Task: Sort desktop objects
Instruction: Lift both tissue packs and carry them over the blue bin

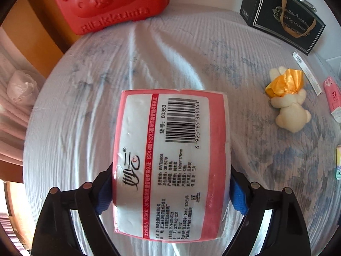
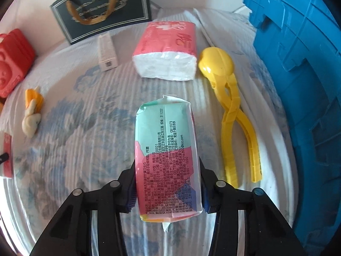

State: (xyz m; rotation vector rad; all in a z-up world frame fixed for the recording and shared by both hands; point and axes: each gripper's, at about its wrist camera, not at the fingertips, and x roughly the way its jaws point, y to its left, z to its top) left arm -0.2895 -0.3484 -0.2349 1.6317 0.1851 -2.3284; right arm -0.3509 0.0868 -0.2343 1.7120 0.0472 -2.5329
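Note:
My left gripper [image 1: 170, 194] is shut on a large pink-and-white tissue pack [image 1: 172, 162], barcode side up, held above the cloth-covered table [image 1: 74, 128]. My right gripper [image 2: 168, 192] is shut on a smaller green-and-pink tissue pack [image 2: 166, 157], held above the same cloth [image 2: 85, 128]. A second pink tissue pack [image 2: 166, 51] lies ahead of the right gripper. A small plush rabbit with an orange bow [image 1: 287, 98] lies right of the left gripper; it also shows at the left of the right wrist view [image 2: 32, 113].
A red bear-shaped case [image 1: 106, 2] and a black gift bag [image 1: 283, 15] stand at the back. A yellow snowball clamp [image 2: 230, 111] lies beside a blue crate [image 2: 298, 85] on the right. A slim white box [image 2: 107, 52] lies near the bag [image 2: 102, 6].

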